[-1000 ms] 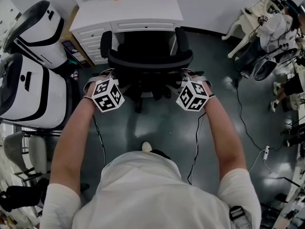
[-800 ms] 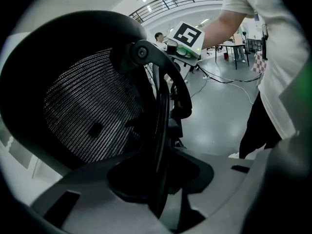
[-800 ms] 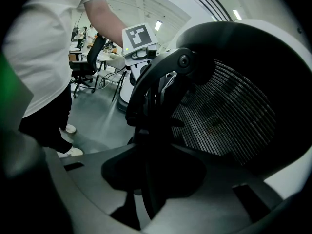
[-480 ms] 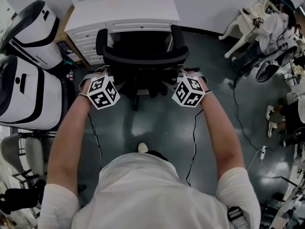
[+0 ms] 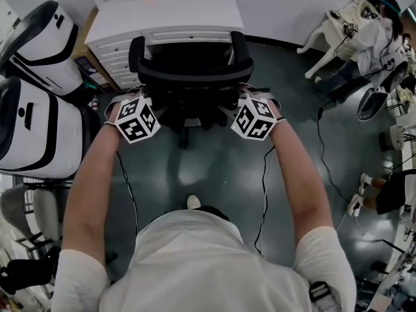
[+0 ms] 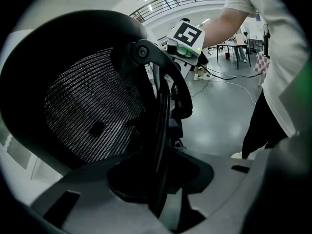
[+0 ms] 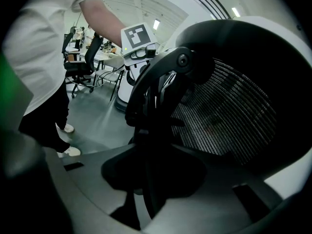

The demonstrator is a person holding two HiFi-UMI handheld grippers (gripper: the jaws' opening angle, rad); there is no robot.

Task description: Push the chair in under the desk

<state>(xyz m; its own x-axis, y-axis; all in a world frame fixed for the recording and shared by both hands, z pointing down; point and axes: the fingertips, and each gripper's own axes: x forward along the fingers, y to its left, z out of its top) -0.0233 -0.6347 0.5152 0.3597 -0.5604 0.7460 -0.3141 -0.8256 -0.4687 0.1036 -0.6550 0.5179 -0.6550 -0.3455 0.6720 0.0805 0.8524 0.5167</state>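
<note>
A black mesh-backed office chair (image 5: 192, 70) faces the white desk (image 5: 169, 15), its seat partly beneath the desktop. My left gripper (image 5: 144, 100) holds the left edge of the backrest and my right gripper (image 5: 247, 99) holds the right edge. In the left gripper view the backrest's black frame (image 6: 163, 106) runs between the grey jaws of the left gripper (image 6: 161, 182), which is shut on it; the mesh (image 6: 92, 111) fills the left. The right gripper view mirrors this: the right gripper (image 7: 146, 182) is shut on the frame (image 7: 151, 106).
Two large white pod-shaped machines (image 5: 39, 38) (image 5: 32, 129) stand left of the chair. The desk's drawer unit (image 5: 117, 54) is at its left end. Cables (image 5: 328, 168) trail over the dark floor at right. Another person (image 5: 380, 34) sits at the far right.
The chair and both grippers have moved forward towards the desk, and the seat has slid further under the desktop. Both grips are unchanged.
</note>
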